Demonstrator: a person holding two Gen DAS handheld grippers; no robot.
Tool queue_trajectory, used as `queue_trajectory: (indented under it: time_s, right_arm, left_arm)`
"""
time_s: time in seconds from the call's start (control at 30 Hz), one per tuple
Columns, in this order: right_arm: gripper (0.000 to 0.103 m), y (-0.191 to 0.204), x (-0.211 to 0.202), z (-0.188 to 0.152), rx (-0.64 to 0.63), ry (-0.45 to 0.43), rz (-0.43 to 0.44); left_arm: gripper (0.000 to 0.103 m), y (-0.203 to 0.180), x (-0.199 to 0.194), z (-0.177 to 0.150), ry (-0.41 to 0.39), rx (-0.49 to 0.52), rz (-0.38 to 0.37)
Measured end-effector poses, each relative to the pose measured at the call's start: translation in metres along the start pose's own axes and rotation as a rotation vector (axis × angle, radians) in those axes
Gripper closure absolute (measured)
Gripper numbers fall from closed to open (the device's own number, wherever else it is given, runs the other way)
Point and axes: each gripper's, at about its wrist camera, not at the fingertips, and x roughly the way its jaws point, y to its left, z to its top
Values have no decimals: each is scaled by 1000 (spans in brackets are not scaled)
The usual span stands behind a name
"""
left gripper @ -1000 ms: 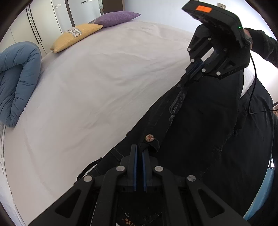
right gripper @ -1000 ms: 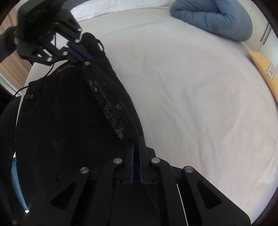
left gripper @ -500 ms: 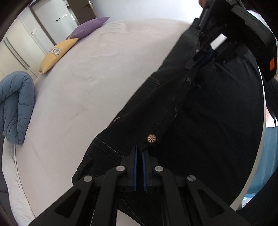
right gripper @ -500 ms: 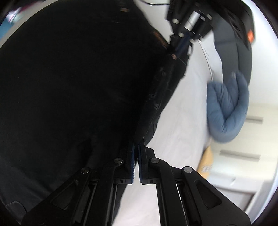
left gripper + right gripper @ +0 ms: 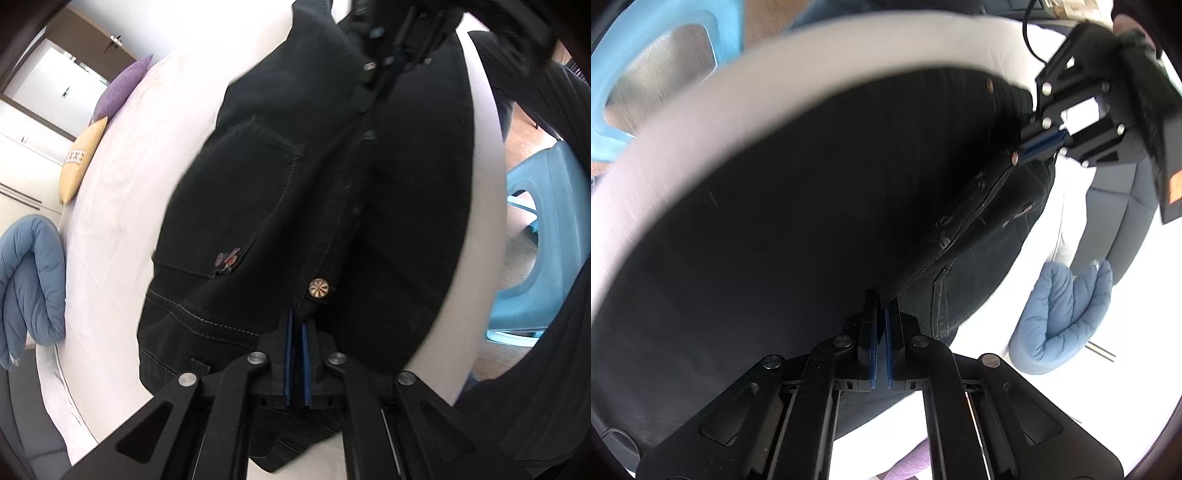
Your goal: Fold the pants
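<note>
The black pants (image 5: 280, 192) lie spread on the white bed (image 5: 122, 192), with a back pocket and a metal button (image 5: 318, 288) showing. My left gripper (image 5: 295, 325) is shut on the waistband beside the button. My right gripper (image 5: 881, 310) is shut on the pants' edge (image 5: 798, 206) farther along. In the right wrist view the left gripper (image 5: 1039, 142) pinches the waistband at the upper right. In the left wrist view the right gripper (image 5: 391, 48) shows blurred at the top, on the fabric.
A folded blue duvet (image 5: 26, 288) lies at the bed's left; it also shows in the right wrist view (image 5: 1063, 317). Yellow (image 5: 81, 162) and purple (image 5: 125, 85) pillows lie at the head. A blue plastic stool (image 5: 543, 240) stands on the floor beside the bed.
Both grippers have swung with the pants held between them. One side of the pants has turned over onto the other, so the back pocket now faces up.
</note>
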Motion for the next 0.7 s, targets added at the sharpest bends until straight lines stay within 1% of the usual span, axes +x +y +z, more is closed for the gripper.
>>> queue_trajectory:
  time_s: [0.07, 0.27, 0.3, 0.33, 0.37, 0.43, 0.47, 0.5, 0.57, 0.7]
  right_arm:
    - [101, 0, -10, 16, -2, -13, 14]
    - [101, 1, -20, 35, 19, -27, 44]
    - [101, 1, -30, 37, 31, -27, 49]
    - [101, -1, -29, 39, 47, -24, 53]
    - [101, 0, -33, 28, 53, -22, 53]
    - [101, -2, -33, 29, 69, -13, 59]
    - [101, -3, -30, 34, 76, -9, 62]
    - [101, -6, -18, 47, 78, -7, 63]
    - [101, 9, -37, 61, 92, -9, 66]
    - [101, 9, -38, 65, 120, -4, 70]
  left_arm:
    - [99, -5, 0, -6, 12, 1, -8]
    - [99, -5, 3, -19, 29, -1, -11]
    - [99, -3, 2, -21, 27, -9, -12]
    - [99, -3, 1, -22, 26, -15, -13]
    - [99, -2, 1, -22, 25, -19, -14]
    - [99, 0, 0, -21, 26, -21, -10]
    - [99, 0, 0, -21, 26, -19, -8]
    - [99, -1, 1, -22, 26, -15, -5]
    - [99, -16, -5, -31, 25, -19, -5]
    - [99, -22, -2, -38, 27, -33, -12]
